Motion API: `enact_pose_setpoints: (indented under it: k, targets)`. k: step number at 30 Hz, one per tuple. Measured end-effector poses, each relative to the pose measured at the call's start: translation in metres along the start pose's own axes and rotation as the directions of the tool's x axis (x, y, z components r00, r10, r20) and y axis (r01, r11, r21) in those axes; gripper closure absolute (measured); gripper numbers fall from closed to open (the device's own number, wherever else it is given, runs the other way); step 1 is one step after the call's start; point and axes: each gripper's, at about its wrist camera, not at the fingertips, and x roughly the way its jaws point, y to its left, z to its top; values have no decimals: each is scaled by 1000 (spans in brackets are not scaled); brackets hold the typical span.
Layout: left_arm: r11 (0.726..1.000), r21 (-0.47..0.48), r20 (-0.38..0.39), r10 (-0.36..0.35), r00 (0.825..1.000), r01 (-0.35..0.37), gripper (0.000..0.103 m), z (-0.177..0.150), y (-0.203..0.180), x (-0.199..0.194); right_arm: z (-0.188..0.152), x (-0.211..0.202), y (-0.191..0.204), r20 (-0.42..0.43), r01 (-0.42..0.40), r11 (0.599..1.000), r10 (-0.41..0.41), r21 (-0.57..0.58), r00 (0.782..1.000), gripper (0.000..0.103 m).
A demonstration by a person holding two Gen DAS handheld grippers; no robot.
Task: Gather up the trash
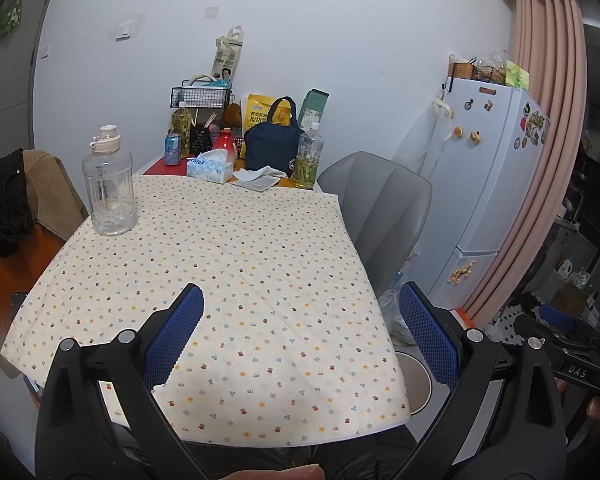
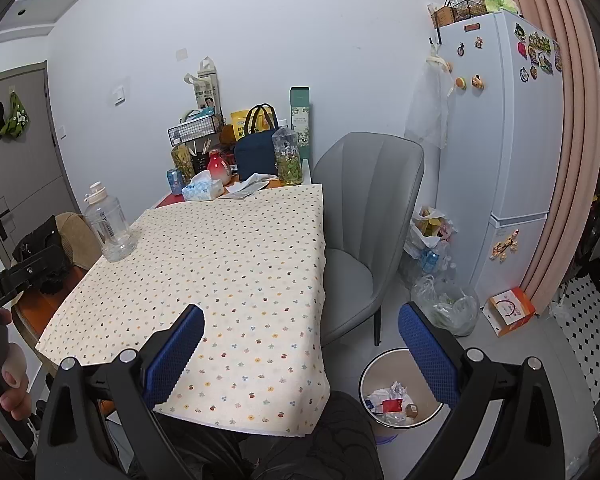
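A round white trash bin (image 2: 396, 400) stands on the floor right of the table, holding crumpled paper and wrappers; its rim also shows in the left wrist view (image 1: 418, 380). My left gripper (image 1: 300, 304) is open and empty above the near part of the dotted tablecloth (image 1: 228, 264). My right gripper (image 2: 300, 320) is open and empty, over the table's near right edge with its right finger above the bin. A crumpled white tissue (image 1: 260, 174) lies at the far end of the table, also in the right wrist view (image 2: 256, 179).
A clear water jug (image 1: 108, 188) stands on the table's left. Bottles, a tissue box (image 1: 210, 168), a can and a navy bag (image 1: 274, 146) crowd the far end. A grey chair (image 2: 364, 236), plastic bags (image 2: 448, 304), an orange box and a fridge (image 2: 508, 160) are to the right.
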Motion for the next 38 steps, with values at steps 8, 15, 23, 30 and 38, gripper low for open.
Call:
enact_pose_setpoints:
  k: [8, 15, 23, 30, 38]
  targets:
    - [1000, 0, -3, -1, 1000, 1, 6, 0, 1, 0, 0, 1, 0, -2, 0, 1000, 0, -2, 1000, 8]
    - [1000, -2, -8, -2, 1000, 2, 6, -1, 1, 1, -1, 0, 0, 0, -1, 1000, 1, -2, 1000, 8]
    - [1000, 11, -4, -3, 1000, 3, 6, 0, -1, 0, -2, 0, -3, 0, -2, 1000, 2, -1, 1000, 8]
    - [1000, 8, -5, 0, 1000, 0, 6, -1, -1, 1, -2, 0, -2, 0, 0, 1000, 0, 1, 1000, 8]
    - [1000, 8, -15, -2, 1000, 2, 6, -1, -1, 2, -3, 0, -3, -2, 0, 1000, 0, 0, 1000, 8]
